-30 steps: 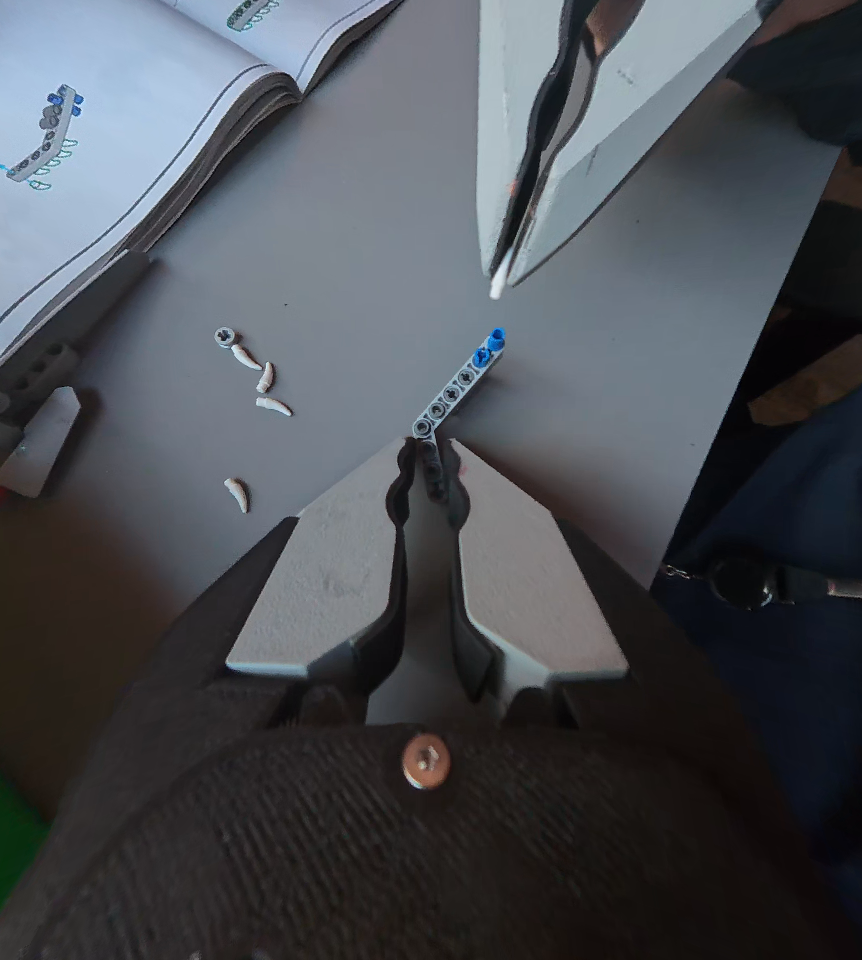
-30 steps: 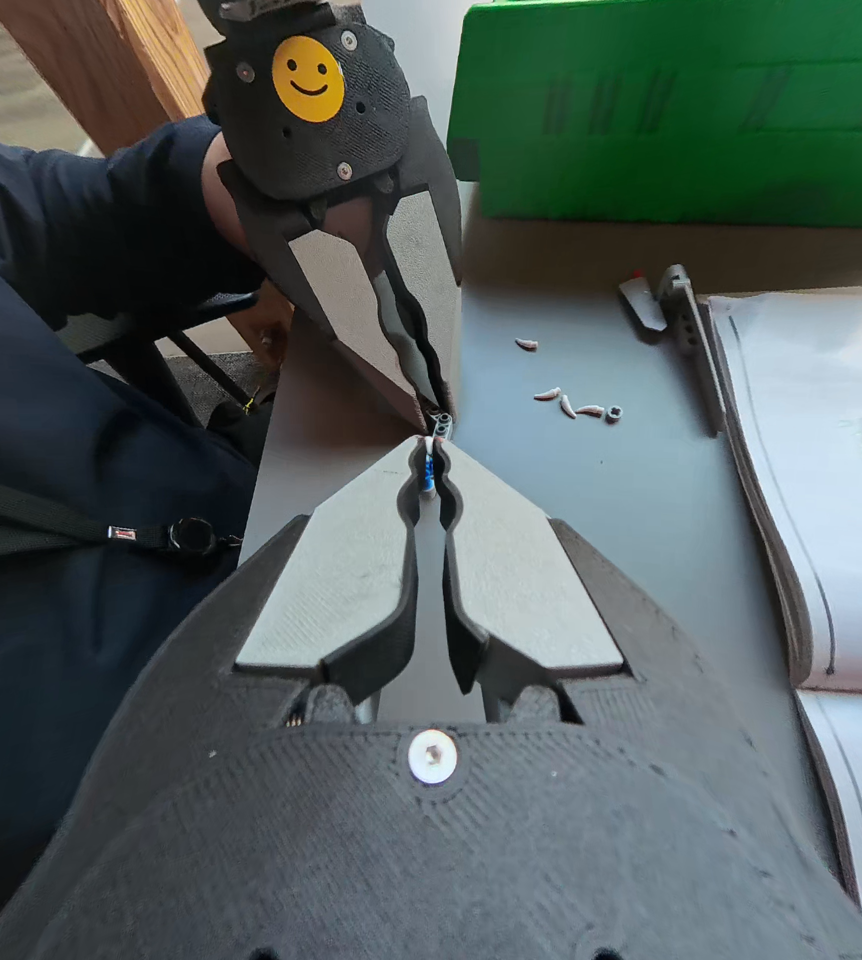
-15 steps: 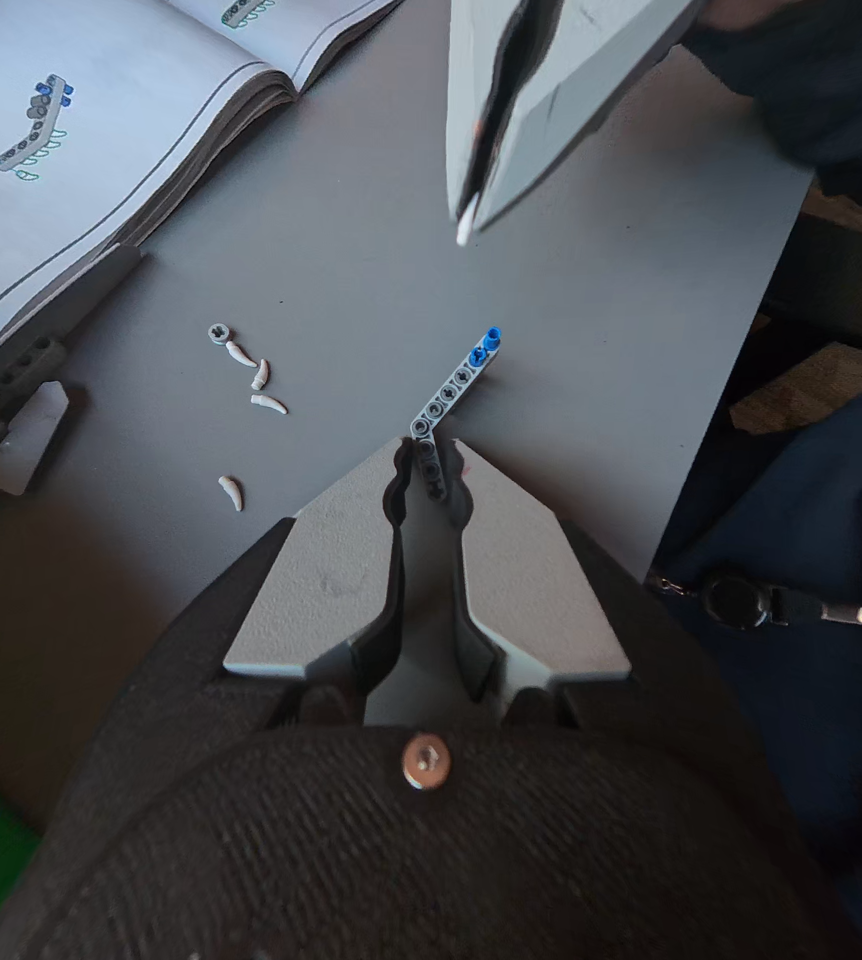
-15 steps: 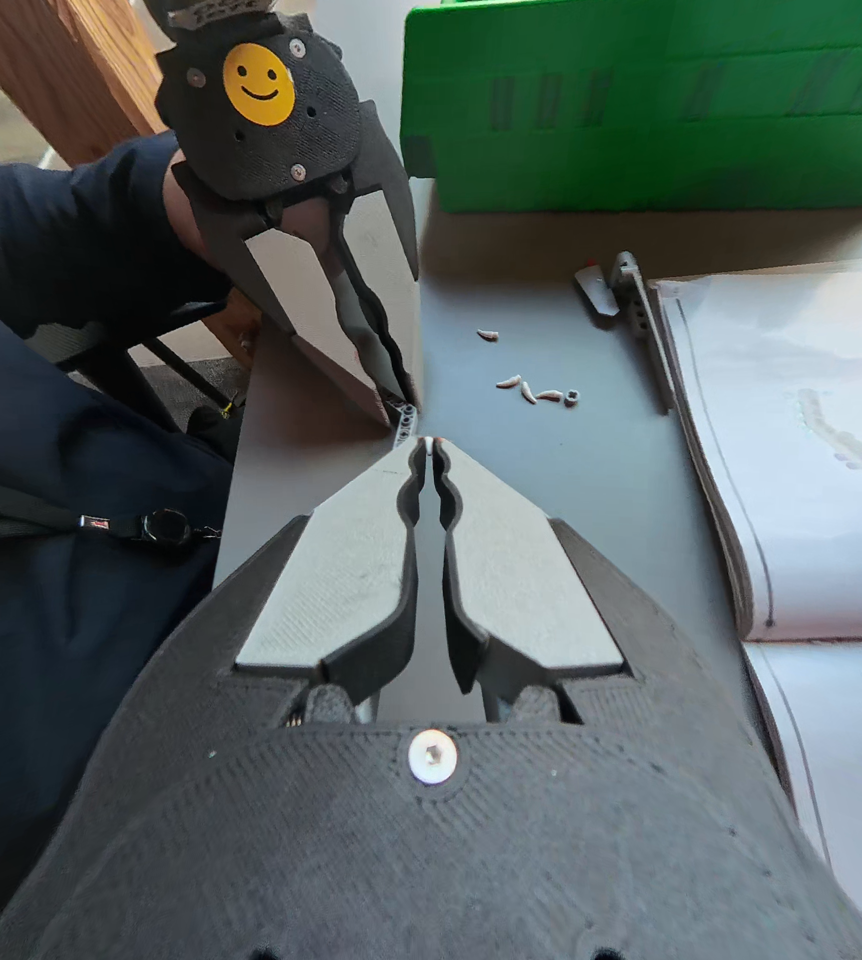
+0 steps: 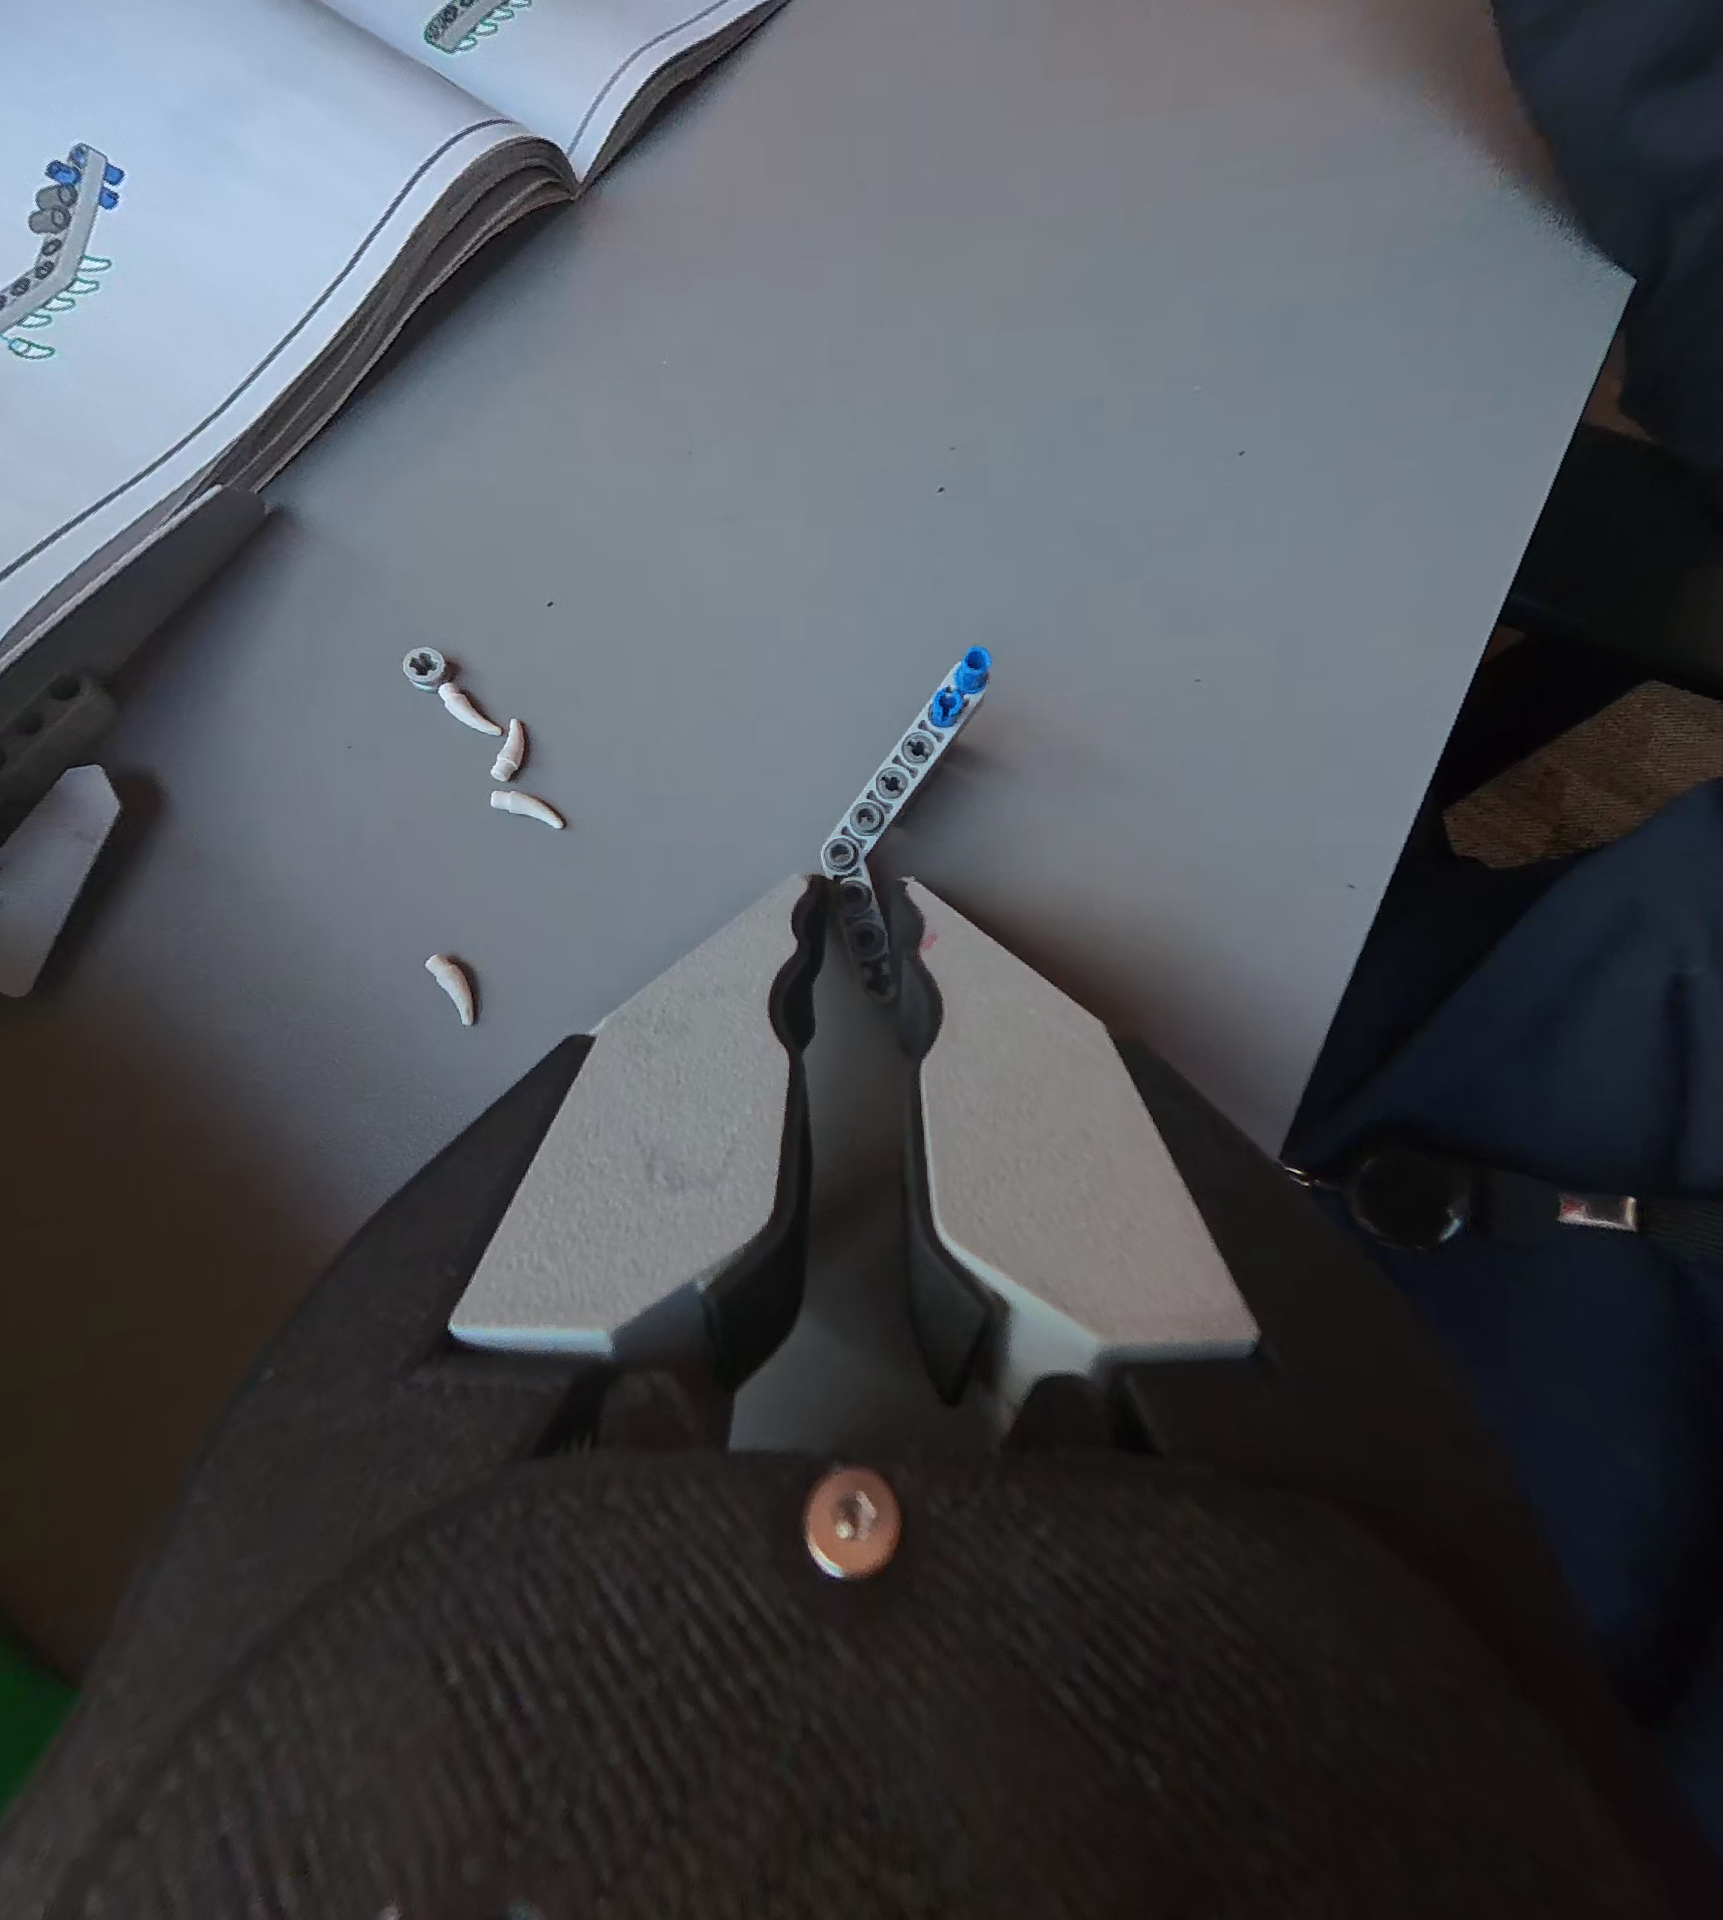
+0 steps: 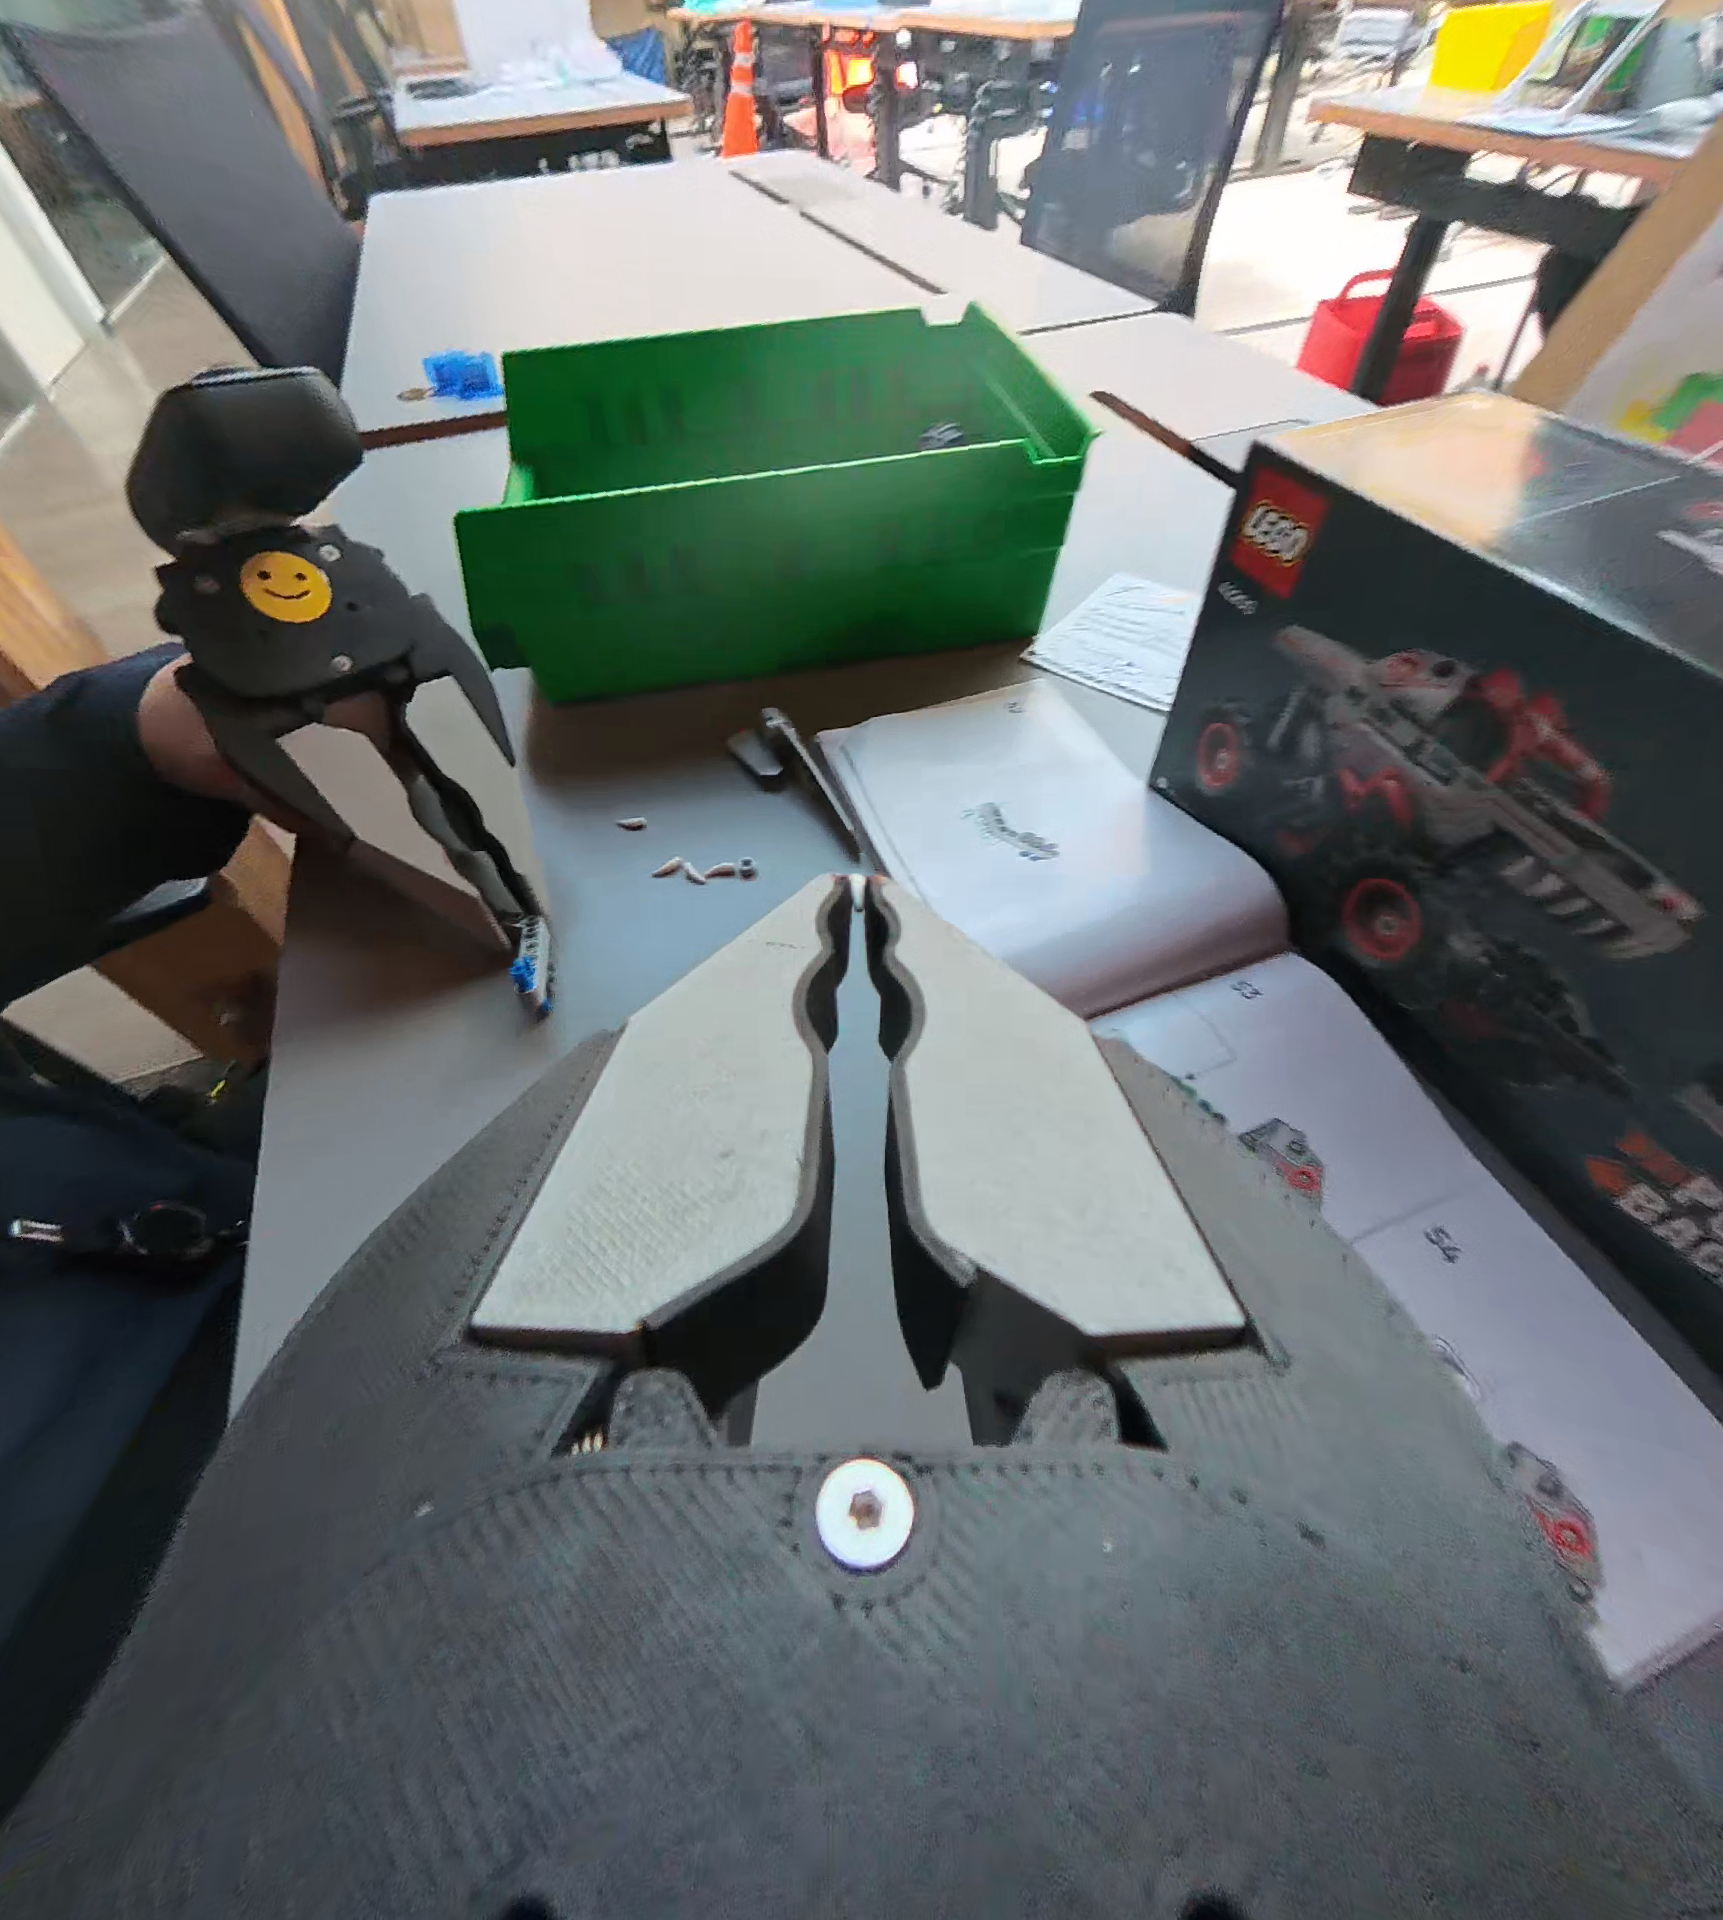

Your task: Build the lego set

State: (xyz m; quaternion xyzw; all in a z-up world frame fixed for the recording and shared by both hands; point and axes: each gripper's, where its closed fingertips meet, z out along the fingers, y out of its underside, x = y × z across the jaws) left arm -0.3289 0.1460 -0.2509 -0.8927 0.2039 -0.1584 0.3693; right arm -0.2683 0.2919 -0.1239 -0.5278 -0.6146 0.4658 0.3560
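Raised since the earlier frame: my right tongs (image 6: 859, 883), lifted up and away from the bent grey plastic beam with blue pins (image 5: 904, 764), out of the left wrist view entirely. They are pressed together on a small white curved tooth piece (image 6: 855, 896), its tip just showing. My left tongs (image 5: 859, 906) pinch the beam's dark short end, holding it against the grey surface (image 5: 1044, 416) near its right edge. Loose stock toward the surface's far left side: four white teeth (image 5: 509, 750) and one small grey round bush (image 5: 424, 666), beside the open instruction booklet (image 5: 161, 208). Judgement: the tooth is not seated yet; the right tongs likely retreated to re-aim.
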